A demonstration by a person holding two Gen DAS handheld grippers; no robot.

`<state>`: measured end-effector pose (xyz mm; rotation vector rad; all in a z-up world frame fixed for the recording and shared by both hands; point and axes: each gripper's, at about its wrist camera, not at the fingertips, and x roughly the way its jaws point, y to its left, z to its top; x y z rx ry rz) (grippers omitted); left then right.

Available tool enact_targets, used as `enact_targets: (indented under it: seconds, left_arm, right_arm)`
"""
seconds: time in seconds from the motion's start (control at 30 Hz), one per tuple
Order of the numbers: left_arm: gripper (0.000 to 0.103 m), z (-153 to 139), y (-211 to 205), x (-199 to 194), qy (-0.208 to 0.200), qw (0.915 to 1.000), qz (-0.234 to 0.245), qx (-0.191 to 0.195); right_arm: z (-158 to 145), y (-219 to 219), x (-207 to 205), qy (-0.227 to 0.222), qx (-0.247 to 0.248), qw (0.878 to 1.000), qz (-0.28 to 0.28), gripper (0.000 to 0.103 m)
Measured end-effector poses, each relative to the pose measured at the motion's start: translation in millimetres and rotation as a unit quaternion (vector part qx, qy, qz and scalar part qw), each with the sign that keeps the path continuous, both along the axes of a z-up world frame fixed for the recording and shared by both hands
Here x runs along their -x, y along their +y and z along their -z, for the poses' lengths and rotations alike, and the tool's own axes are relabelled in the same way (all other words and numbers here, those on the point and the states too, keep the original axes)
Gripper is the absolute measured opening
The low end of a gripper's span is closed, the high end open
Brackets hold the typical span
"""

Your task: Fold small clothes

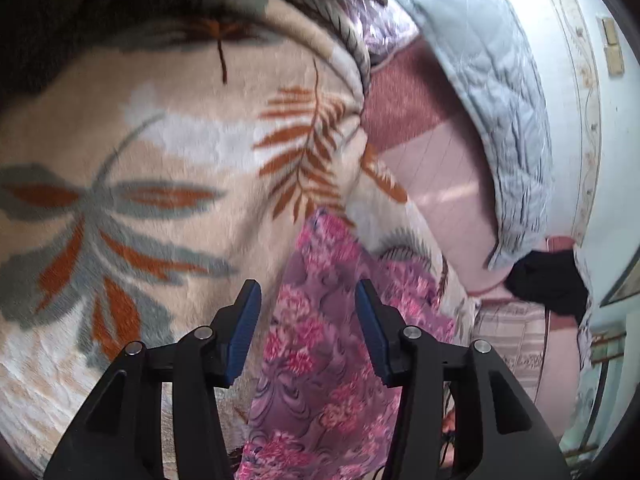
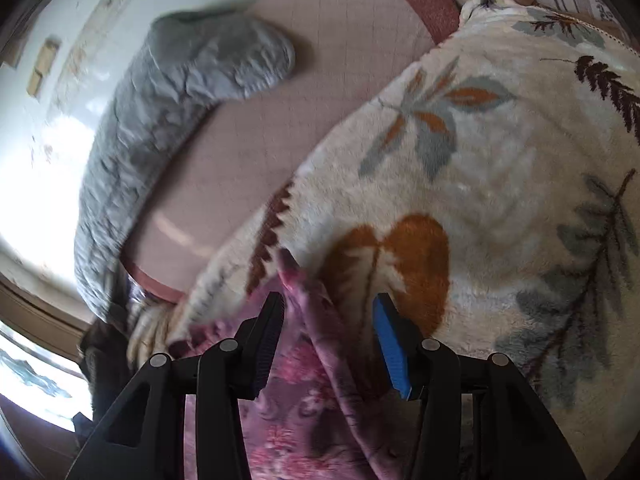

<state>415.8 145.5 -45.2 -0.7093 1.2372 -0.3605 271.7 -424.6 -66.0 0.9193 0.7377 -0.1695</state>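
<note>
Your left gripper point(image 1: 308, 312) stands with jaws apart, gripping nothing. The pink floral garment point(image 1: 320, 360) lies under and between its fingers on the leaf-print blanket point(image 1: 160, 160); its long axis runs from 6 o'clock up to a narrow end near 12 o'clock of the fingertips. At 2 o'clock a grey quilt point(image 1: 500, 120) lies on the pink sheet point(image 1: 432, 184).

Your right gripper point(image 2: 330, 322) also has its jaws apart, empty. The garment point(image 2: 312, 400) is bunched between the fingers, with a ridged fold pointing toward 11 o'clock. The blanket point(image 2: 500, 200) fills 1 to 4 o'clock; the quilt point(image 2: 180, 92) sits at 10 o'clock.
</note>
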Motion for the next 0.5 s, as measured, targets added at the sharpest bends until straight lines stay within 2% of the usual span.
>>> enact_targets:
  seconds: [0.1,0.17,0.2,0.23,0.27,0.33,0.37,0.4,0.43,0.5]
  left_arm:
    - [0.047,14.4,-16.4,-1.9,0.023,0.9996,0.017,0.004]
    - [0.045,15.3,-30.4,-4.4,0.017,0.9994,0.023,-0.021]
    - [0.035,12.8,-36.0,-4.9,0.008,0.9990,0.026,-0.035]
    - [0.016,9.8,-42.0,-6.5,-0.003,0.9982,0.032,-0.051]
    - [0.009,7.8,-46.3,-8.7,-0.010,0.9973,0.033,-0.066]
    - [0.006,6.8,-47.9,-12.8,-0.018,0.9955,0.019,-0.091]
    - [0.006,8.9,-47.2,-15.6,-0.018,0.9935,0.011,-0.112]
    - [0.005,12.8,-45.8,-18.1,-0.014,0.9914,0.005,-0.130]
    - [0.003,18.3,-42.9,-20.6,-0.004,0.9900,-0.003,-0.141]
    - [0.003,21.0,-33.3,-19.5,0.007,0.9934,-0.019,-0.113]
  right_arm:
    - [7.3,15.0,-17.9,0.011,0.006,1.000,-0.026,0.049]
    - [4.0,26.7,-29.0,0.000,0.018,0.999,-0.047,0.041]
    - [0.9,31.2,-32.7,-0.001,0.033,0.998,-0.058,0.015]
    - [-5.4,36.1,-37.9,0.000,0.056,0.996,-0.073,0.004]
    - [-11.3,38.2,-38.7,-0.008,0.067,0.995,-0.073,0.005]
    - [-22.8,28.8,-28.7,-0.067,0.056,0.995,-0.043,0.004]
    - [-20.8,20.8,-25.0,-0.072,0.046,0.996,-0.022,0.004]
    - [-14.6,13.5,-24.7,-0.057,0.040,0.998,-0.009,0.004]
    - [-2.7,8.7,-29.5,-0.020,0.036,0.999,-0.007,0.004]
    - [15.3,8.0,-34.2,0.056,0.054,0.997,-0.017,0.004]
